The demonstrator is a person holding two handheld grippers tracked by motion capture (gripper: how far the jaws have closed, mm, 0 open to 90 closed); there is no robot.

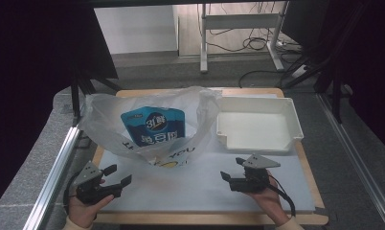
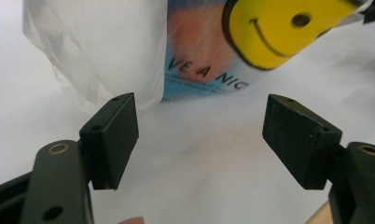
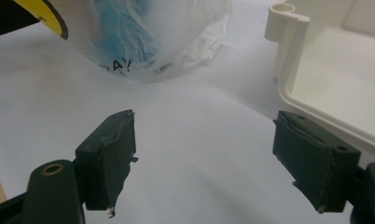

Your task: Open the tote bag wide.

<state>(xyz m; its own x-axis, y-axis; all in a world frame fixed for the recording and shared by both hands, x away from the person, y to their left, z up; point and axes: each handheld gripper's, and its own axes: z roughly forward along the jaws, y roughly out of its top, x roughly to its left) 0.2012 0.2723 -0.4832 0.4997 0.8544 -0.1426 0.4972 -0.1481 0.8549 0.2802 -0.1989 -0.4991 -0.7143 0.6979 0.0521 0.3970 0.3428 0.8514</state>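
Observation:
A clear plastic bag [image 1: 147,120] with a yellow smiley print lies at the left middle of the white mat, and a blue snack pouch [image 1: 154,125] sits inside it. My left gripper [image 1: 118,175] rests near the front left of the mat, open and holding nothing, a short way in front of the bag [image 2: 111,51]. The smiley print [image 2: 283,28] lies beyond its jaws. My right gripper [image 1: 231,168] is at the front right, open with nothing between its jaws. It points toward the bag [image 3: 148,37] and the tray's corner [image 3: 288,28].
An empty white tray [image 1: 257,125] stands at the back right of the mat. The wooden table edge [image 1: 205,219] runs along the front. Metal rails [image 1: 51,182] flank the table on both sides. A desk frame with cables [image 1: 238,33] stands on the floor behind.

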